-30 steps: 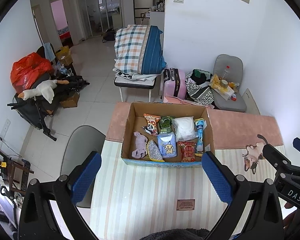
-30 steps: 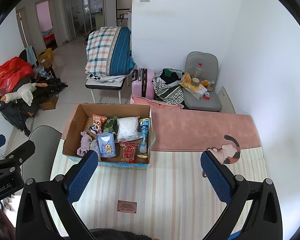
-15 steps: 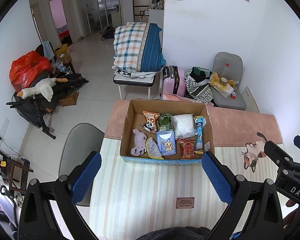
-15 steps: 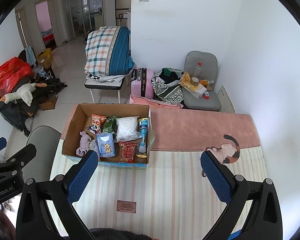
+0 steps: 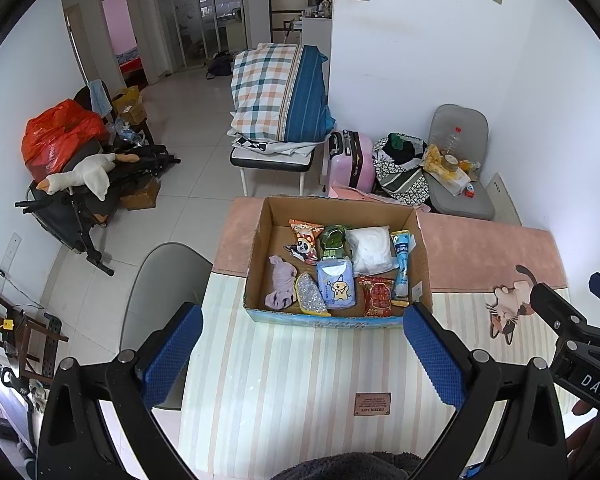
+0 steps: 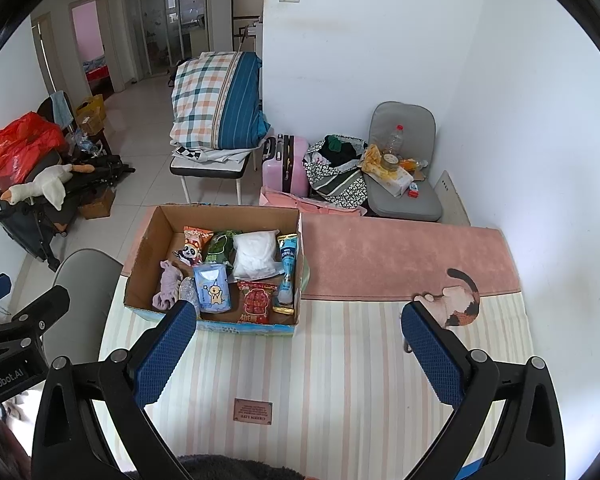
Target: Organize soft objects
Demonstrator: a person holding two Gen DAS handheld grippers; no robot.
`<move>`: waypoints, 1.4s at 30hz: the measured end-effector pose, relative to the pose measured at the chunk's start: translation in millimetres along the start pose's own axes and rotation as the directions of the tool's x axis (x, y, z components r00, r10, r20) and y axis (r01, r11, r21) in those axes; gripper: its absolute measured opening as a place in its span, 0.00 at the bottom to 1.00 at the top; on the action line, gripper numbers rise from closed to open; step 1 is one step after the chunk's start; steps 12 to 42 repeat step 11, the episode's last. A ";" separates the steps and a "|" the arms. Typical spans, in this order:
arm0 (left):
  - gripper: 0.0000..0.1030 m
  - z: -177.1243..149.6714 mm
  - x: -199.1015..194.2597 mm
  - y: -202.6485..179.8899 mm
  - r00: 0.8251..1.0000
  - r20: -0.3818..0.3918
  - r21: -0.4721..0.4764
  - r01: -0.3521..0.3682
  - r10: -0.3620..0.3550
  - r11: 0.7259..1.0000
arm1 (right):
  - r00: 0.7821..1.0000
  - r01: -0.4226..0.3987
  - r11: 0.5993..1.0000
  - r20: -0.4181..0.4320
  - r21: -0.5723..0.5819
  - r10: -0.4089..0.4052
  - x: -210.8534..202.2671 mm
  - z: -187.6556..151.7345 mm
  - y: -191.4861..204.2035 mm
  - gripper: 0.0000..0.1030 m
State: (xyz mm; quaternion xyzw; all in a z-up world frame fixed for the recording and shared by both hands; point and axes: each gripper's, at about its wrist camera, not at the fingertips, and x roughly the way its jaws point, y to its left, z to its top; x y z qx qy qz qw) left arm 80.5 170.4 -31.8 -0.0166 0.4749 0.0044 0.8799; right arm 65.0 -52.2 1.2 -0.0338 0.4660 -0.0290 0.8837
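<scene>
An open cardboard box (image 5: 423, 264) (image 6: 148, 248) stands on the striped mat, holding several soft packets: a purple cloth (image 5: 281, 287) (image 6: 168, 284), a blue tissue pack (image 5: 336, 289) (image 6: 212, 287), a white bag (image 5: 370, 249) (image 6: 256, 254), a red snack bag (image 5: 376, 295) (image 6: 257, 303), a green packet (image 5: 334, 242) and a blue tube (image 5: 402, 266) (image 6: 289, 272). My left gripper (image 5: 300, 358) is open and empty, hovering just before the box. My right gripper (image 6: 296, 354) is open and empty, to the right of the box front.
The table carries a striped mat (image 5: 300, 380) and a pink mat (image 6: 400, 256) with a cat figure (image 6: 460, 300). A grey chair (image 5: 160, 280) stands at the table's left. A chair with bedding (image 5: 280, 96), a pink suitcase (image 5: 352, 160) and a loaded grey chair (image 5: 456, 176) stand beyond.
Both grippers have drifted slightly; the box sits a little lower and nearer in the left wrist view. Both jaws stay open and empty.
</scene>
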 end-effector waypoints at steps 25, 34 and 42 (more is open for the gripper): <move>1.00 -7.6 0.1 5.0 1.000 0.003 0.002 0.001 -0.001 1.000 | 1.000 -0.003 1.000 -0.003 -0.002 0.003 -1.1 -4.6 -1.1 1.00; 1.00 -7.6 0.1 5.0 1.000 0.003 0.002 0.001 -0.001 1.000 | 1.000 -0.003 1.000 -0.003 -0.002 0.003 -1.1 -4.6 -1.1 1.00; 1.00 -7.6 0.1 5.0 1.000 0.003 0.002 0.001 -0.001 1.000 | 1.000 -0.003 1.000 -0.003 -0.002 0.003 -1.1 -4.6 -1.1 1.00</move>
